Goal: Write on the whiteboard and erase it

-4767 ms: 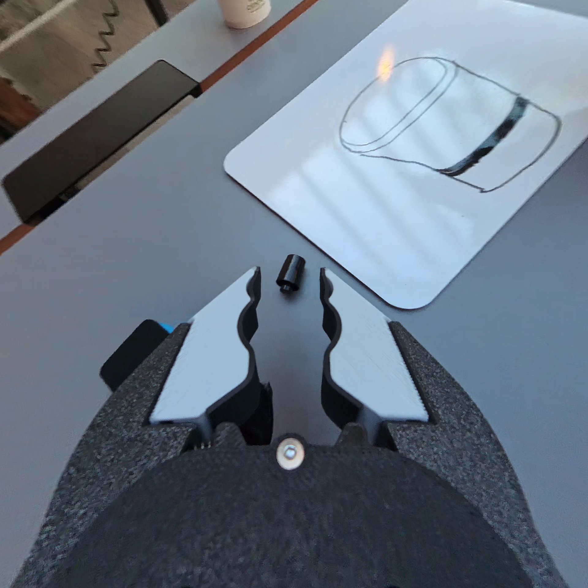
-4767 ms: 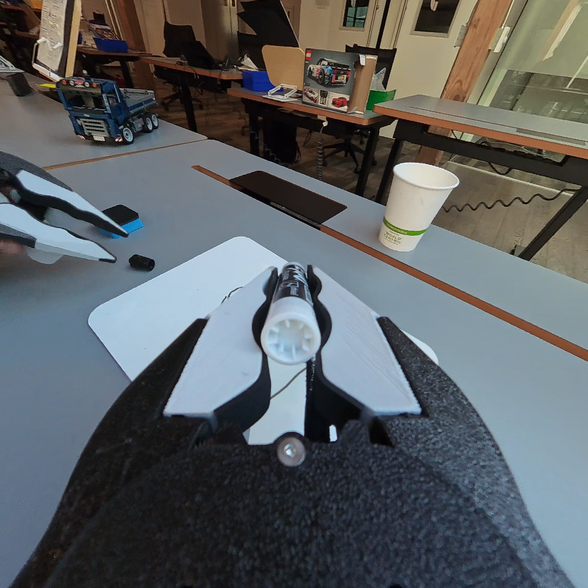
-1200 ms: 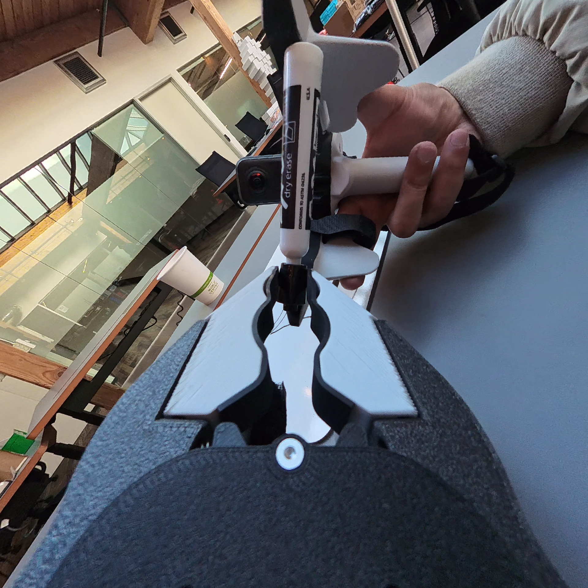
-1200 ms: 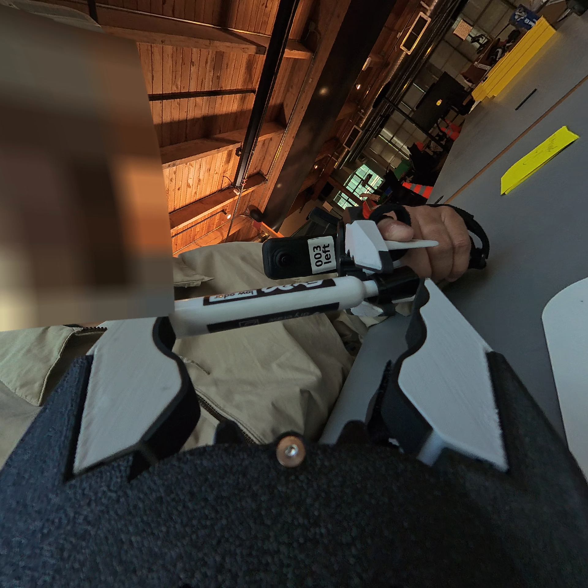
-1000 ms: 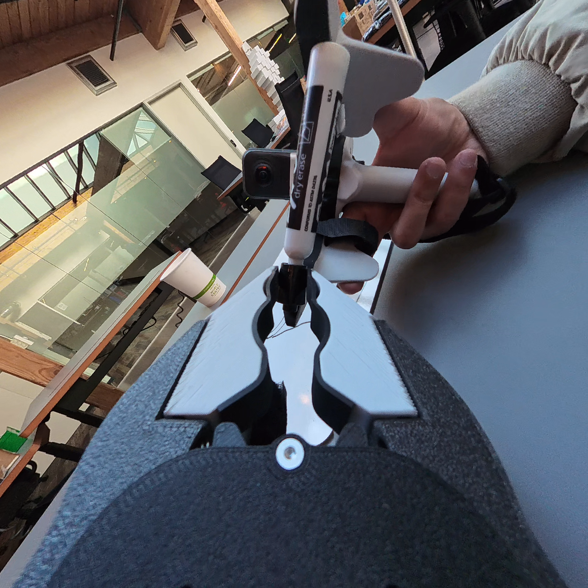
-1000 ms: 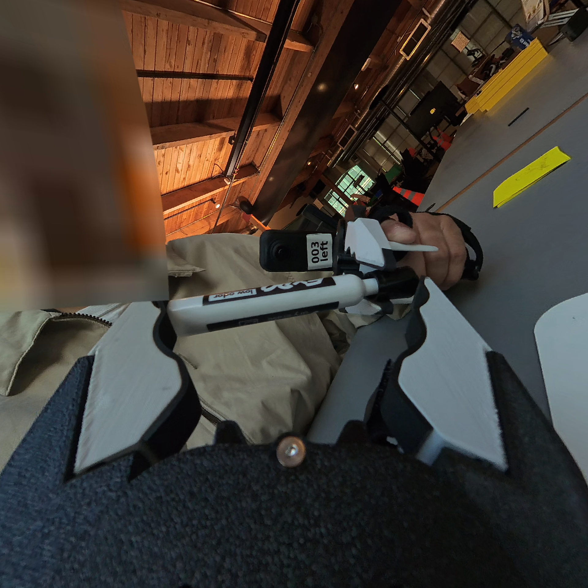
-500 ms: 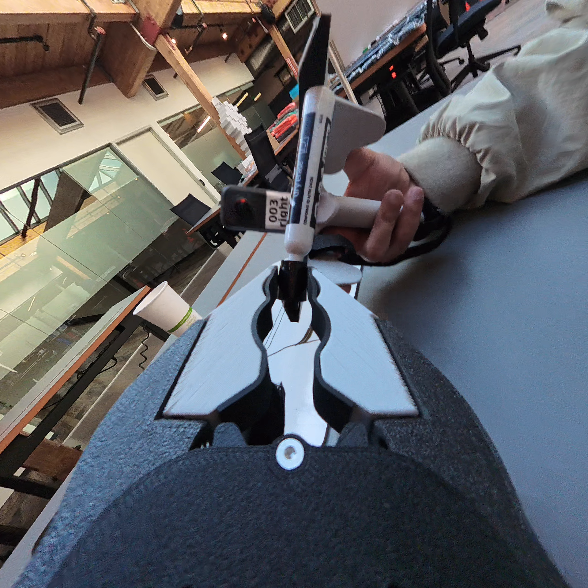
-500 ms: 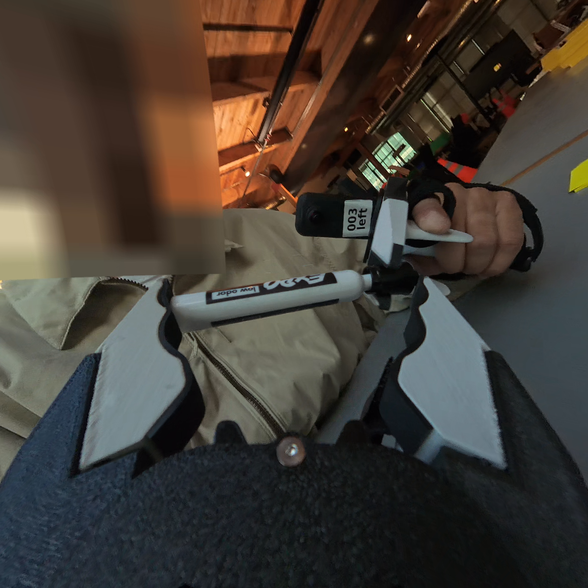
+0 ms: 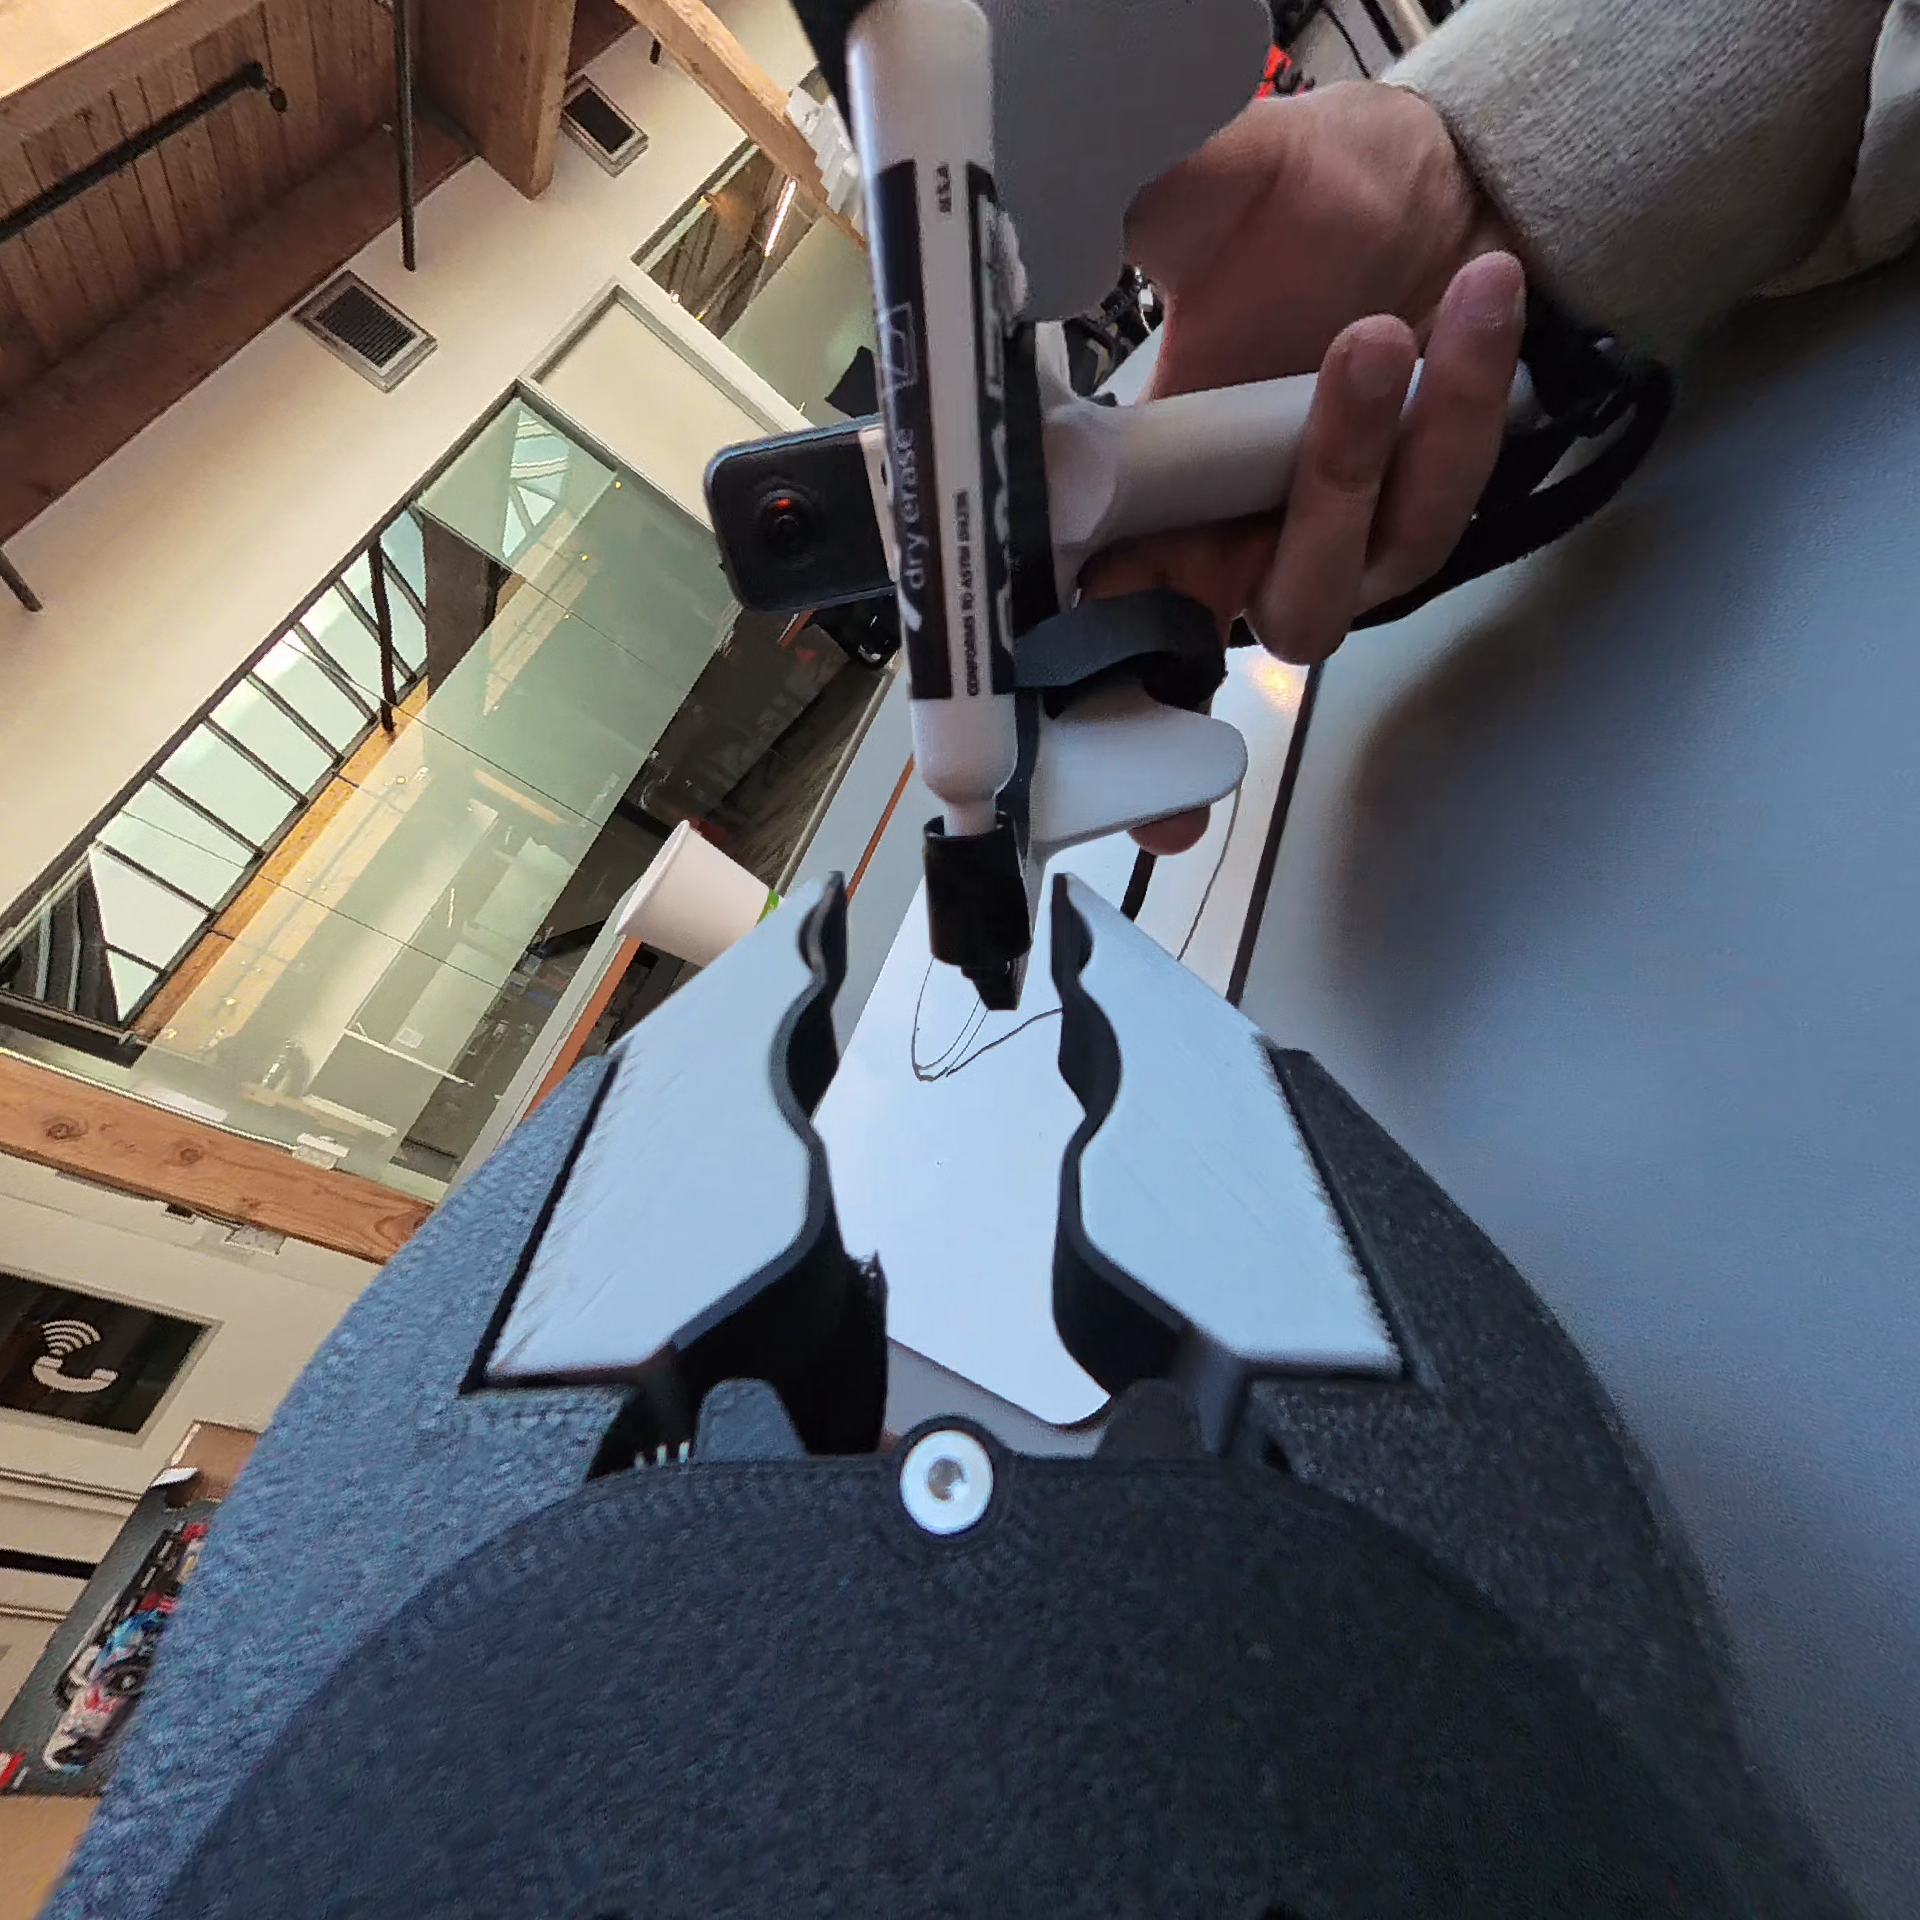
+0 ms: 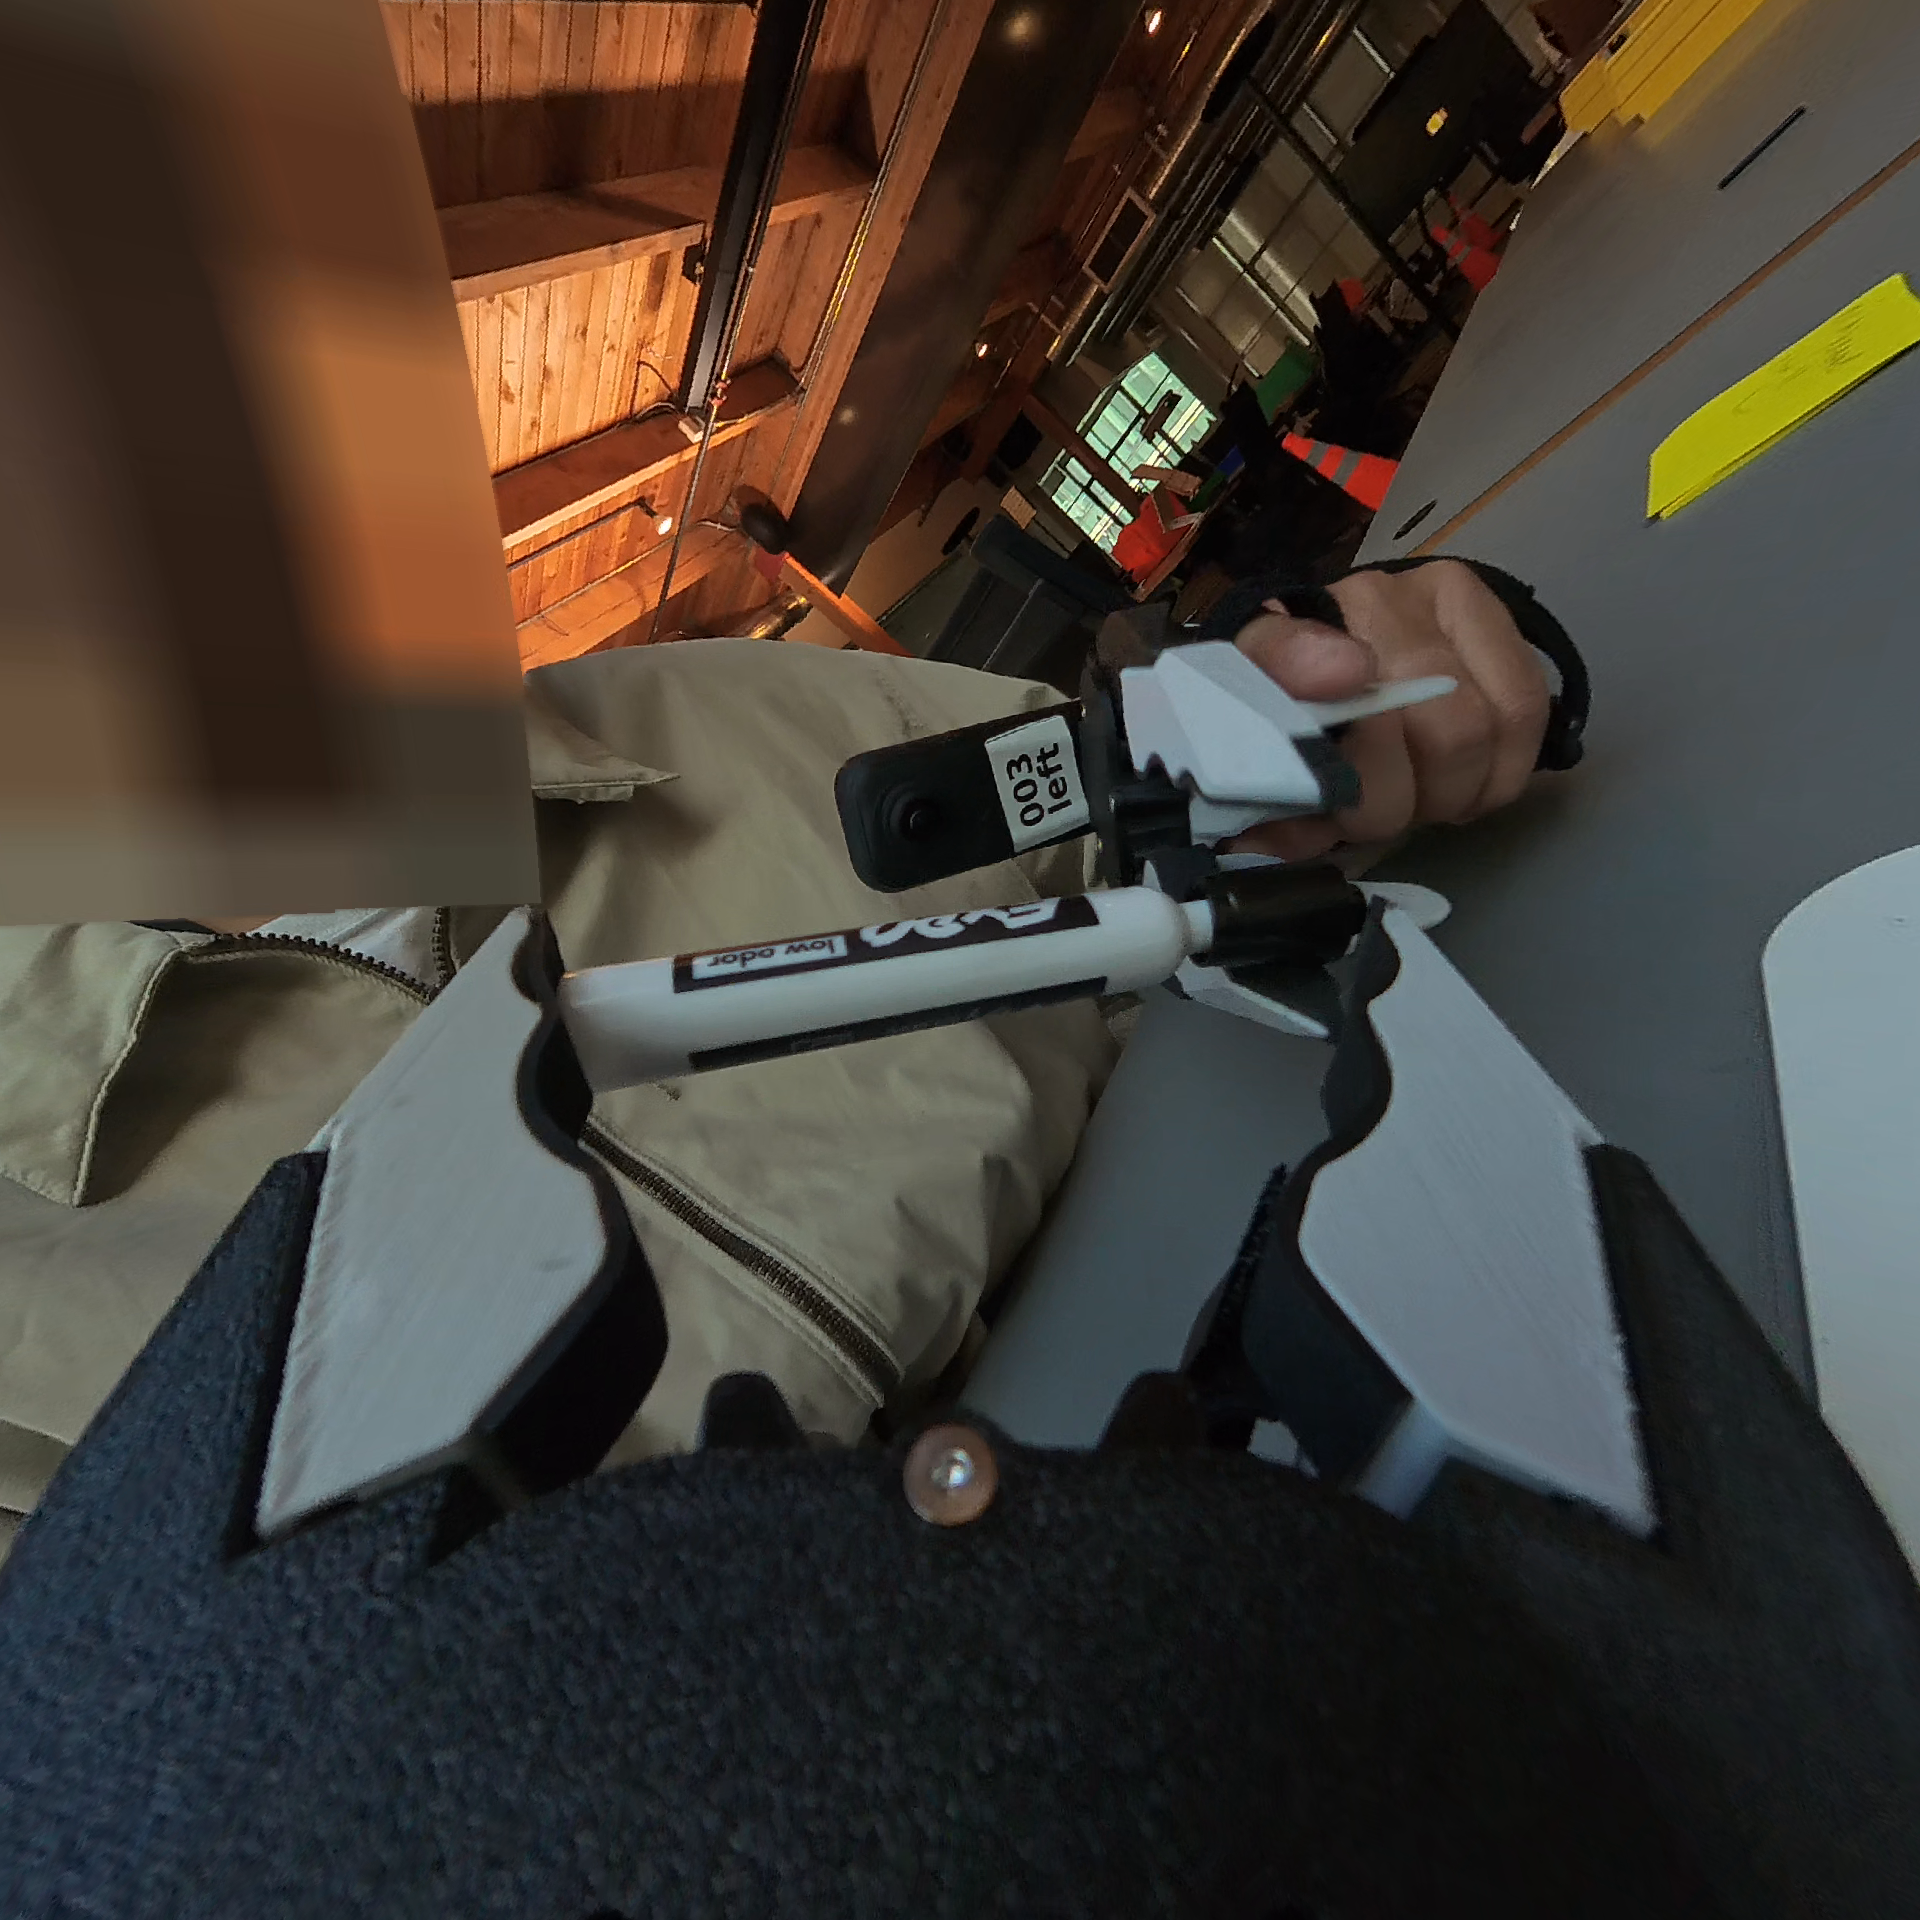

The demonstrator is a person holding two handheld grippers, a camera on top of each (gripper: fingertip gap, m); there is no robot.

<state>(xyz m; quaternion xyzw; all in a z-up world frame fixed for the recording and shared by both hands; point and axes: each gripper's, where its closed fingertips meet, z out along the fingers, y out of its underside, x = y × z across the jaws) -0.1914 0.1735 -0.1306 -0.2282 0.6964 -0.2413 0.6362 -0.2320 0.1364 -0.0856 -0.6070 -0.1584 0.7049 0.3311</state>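
A white dry-erase marker (image 9: 935, 416) is clamped end to end between the fingertips of my right gripper (image 10: 951, 966); it also shows in the right wrist view (image 10: 831, 977). A black cap (image 9: 971, 914) sits on the marker's tip, also visible in the right wrist view (image 10: 1278, 914). My left gripper (image 9: 945, 904) is open, with the cap between its fingertips and a gap on each side. Its white fingers (image 10: 1216, 738) show above and below the cap. A hand (image 9: 1330, 312) holds the right gripper's handle.
A white board (image 9: 935, 1195) with a thin black line drawing lies on the grey table (image 9: 1610, 935) under both grippers; its edge shows in the right wrist view (image 10: 1849, 1039). A paper cup (image 9: 696, 904) stands beyond. A person's beige jacket (image 10: 831, 1195) is close behind the marker. A yellow sheet (image 10: 1787, 405) lies far off.
My left gripper was shut on the cap at the marker's tip; now its jaws have opened and the cap stays on the marker. The right gripper still holds the marker lengthwise.
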